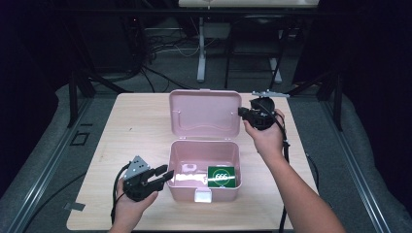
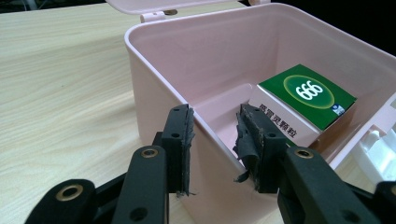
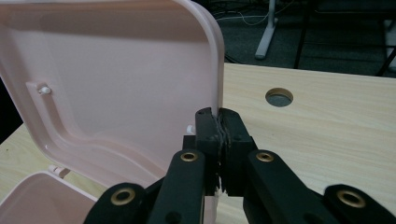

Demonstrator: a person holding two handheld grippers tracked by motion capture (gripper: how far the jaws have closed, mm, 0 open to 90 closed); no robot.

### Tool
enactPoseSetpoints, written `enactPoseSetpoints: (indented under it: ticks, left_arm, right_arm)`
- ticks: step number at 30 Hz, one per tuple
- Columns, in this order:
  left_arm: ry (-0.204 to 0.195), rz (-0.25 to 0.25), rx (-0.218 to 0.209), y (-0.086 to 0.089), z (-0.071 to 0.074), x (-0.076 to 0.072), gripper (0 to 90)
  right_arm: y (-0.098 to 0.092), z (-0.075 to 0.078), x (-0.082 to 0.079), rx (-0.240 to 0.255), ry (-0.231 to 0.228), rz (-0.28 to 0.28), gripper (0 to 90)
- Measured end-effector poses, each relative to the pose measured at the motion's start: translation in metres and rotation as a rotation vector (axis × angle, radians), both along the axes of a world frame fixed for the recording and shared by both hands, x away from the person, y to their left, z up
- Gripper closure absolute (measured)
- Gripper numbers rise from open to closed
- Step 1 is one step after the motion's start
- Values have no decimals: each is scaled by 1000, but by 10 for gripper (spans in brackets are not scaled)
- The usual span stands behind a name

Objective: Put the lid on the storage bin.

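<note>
1. The pink box (image 1: 204, 167) sits open near the front of the table (image 1: 131, 126), its lid (image 1: 205, 114) standing upright behind it.
2. The right gripper (image 1: 241, 111) is closed on the lid's right edge – in the right gripper view its jaws pinch the rim, no gap between them.
3. The left gripper (image 1: 166, 174) is at the box's left wall, jaws apart. In the left gripper view they straddle that wall – one outside, one inside – but I cannot tell whether they touch it; they hold nothing.
4. A green packet (image 1: 221, 176) marked 666 lies flat in the box's right front part, near the right wall. From the left gripper it lies ahead and across the box, on the far side of the floor.
5. The packet's long axis seems to run left to right across the box.
6. The left gripper is the nearer one to the packet; the right is well apart from it, up at the lid.
7. Count: one box, one lid, one packet, two grippers, plus a white latch (image 1: 203, 195) on the front wall.
8. My guess: the lid gets swung down next, with the left gripper steadying the box.
</note>
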State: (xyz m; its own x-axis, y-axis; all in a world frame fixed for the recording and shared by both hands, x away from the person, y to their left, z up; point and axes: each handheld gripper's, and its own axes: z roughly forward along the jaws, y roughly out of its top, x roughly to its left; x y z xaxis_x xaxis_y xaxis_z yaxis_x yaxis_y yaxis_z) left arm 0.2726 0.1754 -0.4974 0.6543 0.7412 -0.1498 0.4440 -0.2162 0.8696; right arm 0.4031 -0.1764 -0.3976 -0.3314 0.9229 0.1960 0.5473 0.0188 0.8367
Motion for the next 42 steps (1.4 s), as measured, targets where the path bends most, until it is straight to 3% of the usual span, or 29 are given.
enactPoseSetpoints:
  ticks: [11, 32, 42]
  left_arm:
    - [-1, 3, -1, 0, 0, 0, 646]
    - [-1, 12, 0, -1, 0, -2, 650]
    - [2, 14, -1, 0, 0, -3, 647]
  right_arm:
    - [1, 2, -15, -35, -49, 12, 878]
    - [-1, -1, -34, -30, -100, 30, 873]
    - [3, -4, -44, -52, -148, 33, 873]
